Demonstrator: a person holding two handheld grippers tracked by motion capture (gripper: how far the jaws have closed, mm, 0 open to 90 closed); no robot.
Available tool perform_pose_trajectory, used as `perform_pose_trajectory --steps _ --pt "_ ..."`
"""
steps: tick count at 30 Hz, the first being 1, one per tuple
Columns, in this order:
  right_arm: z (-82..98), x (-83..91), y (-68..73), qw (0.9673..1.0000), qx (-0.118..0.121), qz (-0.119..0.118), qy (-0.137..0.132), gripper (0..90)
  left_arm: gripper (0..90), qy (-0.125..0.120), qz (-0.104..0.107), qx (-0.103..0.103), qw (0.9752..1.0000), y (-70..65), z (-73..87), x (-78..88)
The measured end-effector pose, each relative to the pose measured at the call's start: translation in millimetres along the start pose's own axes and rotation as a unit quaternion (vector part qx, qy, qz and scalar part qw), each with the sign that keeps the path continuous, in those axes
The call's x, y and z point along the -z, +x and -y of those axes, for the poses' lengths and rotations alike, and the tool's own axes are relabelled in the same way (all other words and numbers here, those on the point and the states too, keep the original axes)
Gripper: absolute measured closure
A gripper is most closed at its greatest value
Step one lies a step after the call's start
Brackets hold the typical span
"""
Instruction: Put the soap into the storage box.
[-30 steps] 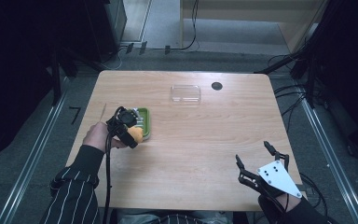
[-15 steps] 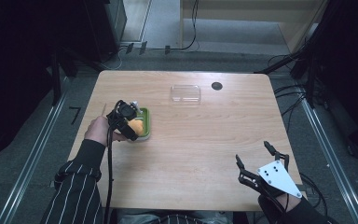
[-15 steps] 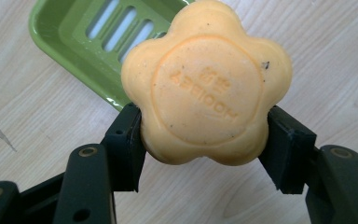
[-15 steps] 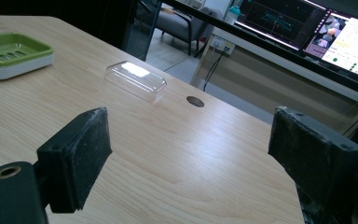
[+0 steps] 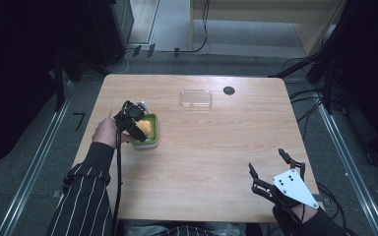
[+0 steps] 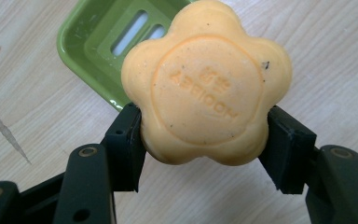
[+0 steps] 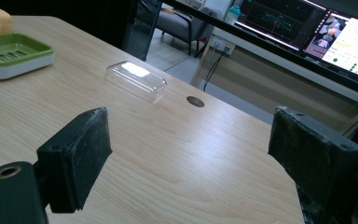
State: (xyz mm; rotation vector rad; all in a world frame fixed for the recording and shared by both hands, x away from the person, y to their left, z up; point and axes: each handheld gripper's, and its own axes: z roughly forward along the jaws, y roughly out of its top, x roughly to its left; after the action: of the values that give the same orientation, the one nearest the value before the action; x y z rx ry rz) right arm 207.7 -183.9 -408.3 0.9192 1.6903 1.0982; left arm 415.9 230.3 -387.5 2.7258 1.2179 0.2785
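Left gripper (image 5: 140, 129) sits at the left side of the wooden table (image 5: 216, 147), held in the person's left hand (image 5: 106, 132); its jaws pinch an orange flower-shaped soap (image 6: 206, 84) from both sides, each pad pressed flat against the bar. Soap face carries an embossed ring and raised lettering. In the left gripper view the soap hangs above the table with the green soap dish (image 6: 103, 51) beneath and behind it; slots in the dish floor are visible. From the high view the soap (image 5: 146, 129) is over the dish (image 5: 147, 142). Right gripper (image 5: 275, 173) is at the near right corner, jaws spread wide with nothing between them, well apart from the dish. A clear plastic lid (image 5: 196, 98) lies at the far middle, just beside a dark round hole (image 5: 229, 90) in the tabletop.
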Motion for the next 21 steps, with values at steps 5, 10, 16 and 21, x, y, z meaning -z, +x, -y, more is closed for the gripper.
perform_pose_trajectory --steps 5,10,16,21 --pt "0.2 0.0 -0.4 1.0000 0.000 -0.001 0.001 13.4 39.4 0.004 0.001 0.001 1.0000 4.7 -3.0 -7.5" --pt "0.2 0.1 -0.4 1.0000 -0.001 -0.001 0.000 13.4 39.4 0.004 -0.002 0.001 1.0000 7.7 -5.9 -15.7" --pt "0.2 0.0 -0.4 1.0000 0.000 -0.001 0.000 13.4 39.4 0.001 -0.010 0.000 1.0000 10.5 -9.2 -24.1" --pt "0.2 -0.2 -0.3 1.0000 0.000 -0.002 0.001 13.4 39.4 0.001 -0.014 -0.006 0.9999 12.2 -12.7 -32.5"
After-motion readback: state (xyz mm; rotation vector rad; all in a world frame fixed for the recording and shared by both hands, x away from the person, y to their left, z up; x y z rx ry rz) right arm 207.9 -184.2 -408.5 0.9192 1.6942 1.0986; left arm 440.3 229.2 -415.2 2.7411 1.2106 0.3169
